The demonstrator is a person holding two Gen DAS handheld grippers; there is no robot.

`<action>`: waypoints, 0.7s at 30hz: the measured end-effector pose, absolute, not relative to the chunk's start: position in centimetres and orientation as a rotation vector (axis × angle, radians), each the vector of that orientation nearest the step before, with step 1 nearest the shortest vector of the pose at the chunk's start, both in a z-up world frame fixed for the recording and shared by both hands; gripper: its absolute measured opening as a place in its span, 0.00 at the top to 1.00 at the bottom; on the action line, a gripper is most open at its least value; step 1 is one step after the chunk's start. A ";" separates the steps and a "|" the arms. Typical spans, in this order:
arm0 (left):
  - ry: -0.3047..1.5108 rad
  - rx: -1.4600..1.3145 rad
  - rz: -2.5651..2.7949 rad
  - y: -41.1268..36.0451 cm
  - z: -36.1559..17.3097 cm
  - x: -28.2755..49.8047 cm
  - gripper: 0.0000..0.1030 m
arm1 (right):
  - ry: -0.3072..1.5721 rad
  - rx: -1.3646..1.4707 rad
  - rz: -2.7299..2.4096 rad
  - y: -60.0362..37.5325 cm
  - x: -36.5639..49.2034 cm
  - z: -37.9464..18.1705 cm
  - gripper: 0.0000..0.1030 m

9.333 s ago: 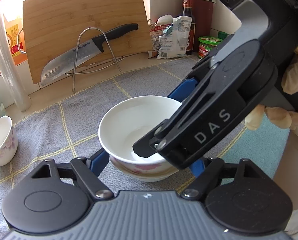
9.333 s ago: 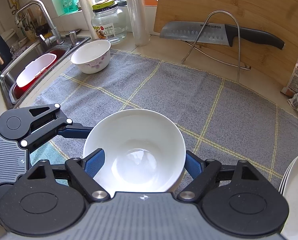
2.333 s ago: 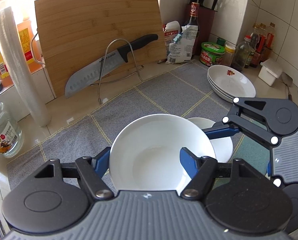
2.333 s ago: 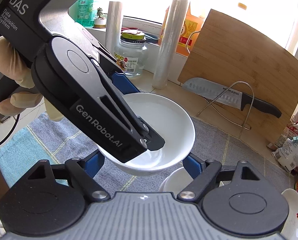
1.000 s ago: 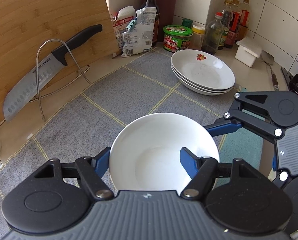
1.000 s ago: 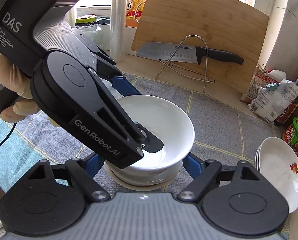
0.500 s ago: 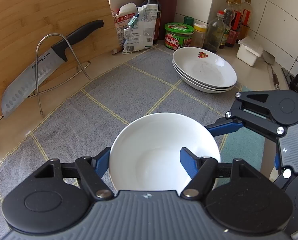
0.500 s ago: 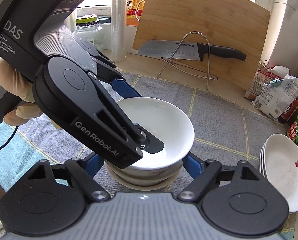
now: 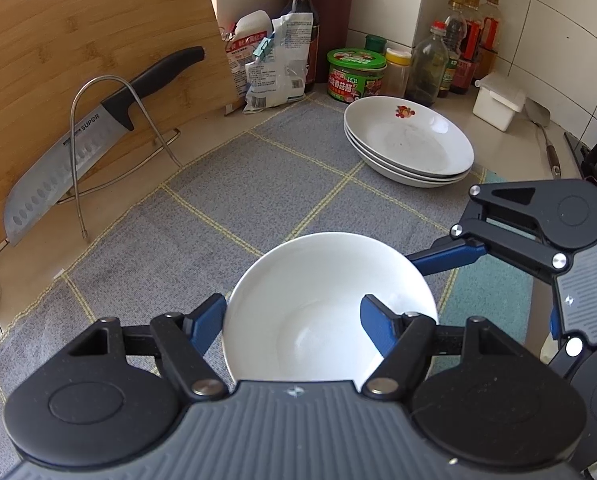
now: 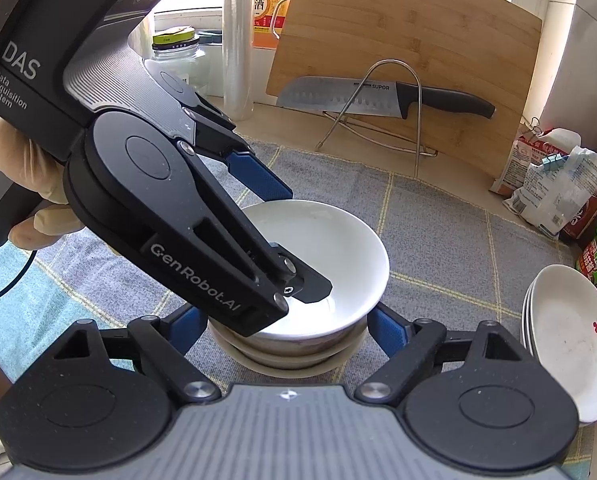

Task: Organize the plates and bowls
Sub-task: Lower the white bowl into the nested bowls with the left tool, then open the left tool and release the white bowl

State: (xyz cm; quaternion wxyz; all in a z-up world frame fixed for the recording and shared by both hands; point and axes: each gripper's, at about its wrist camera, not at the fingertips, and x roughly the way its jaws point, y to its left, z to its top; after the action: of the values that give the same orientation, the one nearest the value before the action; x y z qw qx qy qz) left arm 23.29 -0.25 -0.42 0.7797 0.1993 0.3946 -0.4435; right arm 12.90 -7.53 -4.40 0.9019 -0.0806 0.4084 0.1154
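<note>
A plain white bowl point(image 9: 318, 300) sits nested on top of the flowered bowls point(image 10: 290, 356) on the grey checked cloth point(image 9: 258, 184). My left gripper point(image 9: 292, 322) is shut on this top bowl point(image 10: 338, 248), with one finger inside and the other outside its wall. In the right wrist view the left gripper point(image 10: 294, 240) reaches in from the upper left, held by a gloved hand point(image 10: 38, 216). My right gripper point(image 10: 286, 330) straddles the stack; its jaws are opening, and the blue pads stand just off the lower bowl. A stack of three plates point(image 9: 410, 148) lies at the right.
A knife point(image 9: 98, 132) rests on a wire stand against a bamboo board point(image 9: 78, 60). Packets point(image 9: 270, 68), sauce bottles point(image 9: 458, 52), a green tub point(image 9: 354, 76) and a white box point(image 9: 498, 100) line the back corner. A jar point(image 10: 178, 56) and film roll point(image 10: 238, 40) stand by the window.
The white bowl has come down into the lower bowl. In the last half second the right gripper's fingers have spread away from the stack. The left gripper keeps its hold.
</note>
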 end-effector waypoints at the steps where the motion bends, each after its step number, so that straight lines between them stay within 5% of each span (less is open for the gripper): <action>1: 0.848 0.430 -0.961 -0.2 -0.4 23.3 0.30 | 0.832 -0.166 0.240 -7.6 12.8 -4.3 0.05; 21: 0.780 0.365 -0.951 2.2 1.4 20.4 0.11 | 0.851 -0.161 0.231 -8.1 11.0 -4.7 0.00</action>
State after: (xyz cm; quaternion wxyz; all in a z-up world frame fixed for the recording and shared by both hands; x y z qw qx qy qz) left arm 20.39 2.21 1.37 0.8011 0.1704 0.3637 -0.4437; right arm 11.00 -8.15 -4.66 0.9013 -0.0778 0.4113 0.1115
